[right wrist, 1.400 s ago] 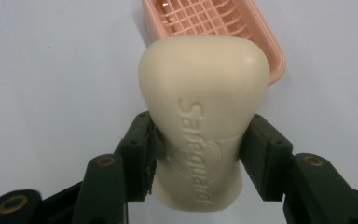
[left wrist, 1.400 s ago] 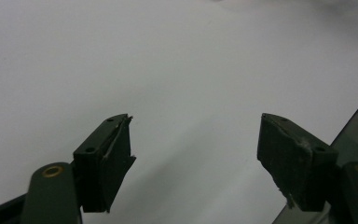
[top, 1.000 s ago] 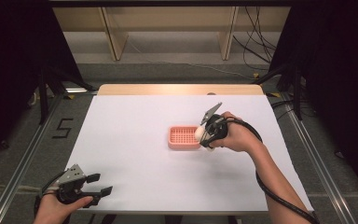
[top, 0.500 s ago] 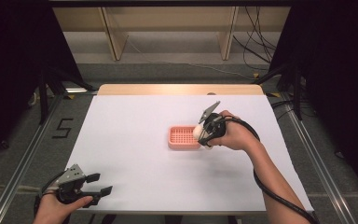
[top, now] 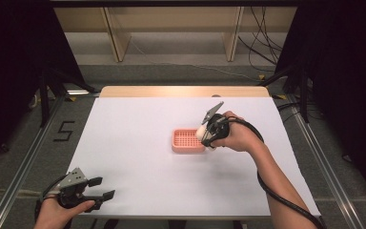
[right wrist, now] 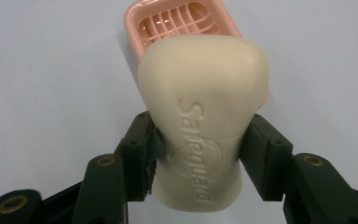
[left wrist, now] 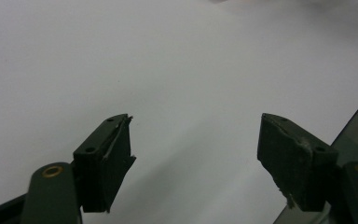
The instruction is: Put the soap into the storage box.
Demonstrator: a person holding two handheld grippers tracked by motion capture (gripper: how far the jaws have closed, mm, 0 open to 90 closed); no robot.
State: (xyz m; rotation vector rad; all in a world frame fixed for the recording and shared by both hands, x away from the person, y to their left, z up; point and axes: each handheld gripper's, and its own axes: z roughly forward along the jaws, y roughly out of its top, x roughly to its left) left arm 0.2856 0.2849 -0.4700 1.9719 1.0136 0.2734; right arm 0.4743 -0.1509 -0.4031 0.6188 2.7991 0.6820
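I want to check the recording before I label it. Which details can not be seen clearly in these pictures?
- Soap dish: in the right gripper view, the soap bar hides its near part.
- Soap bar: in the high view, too small to read; the right claw covers part of it.
- Right claw: whether the bar touches the dish is not clear.
- Left claw: in the left gripper view, the bottom edge cuts off its body.

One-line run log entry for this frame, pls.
right gripper: shut on soap bar, above pink soap dish | left gripper: open, nothing between jaws, near table front-left corner | soap not yet in dish
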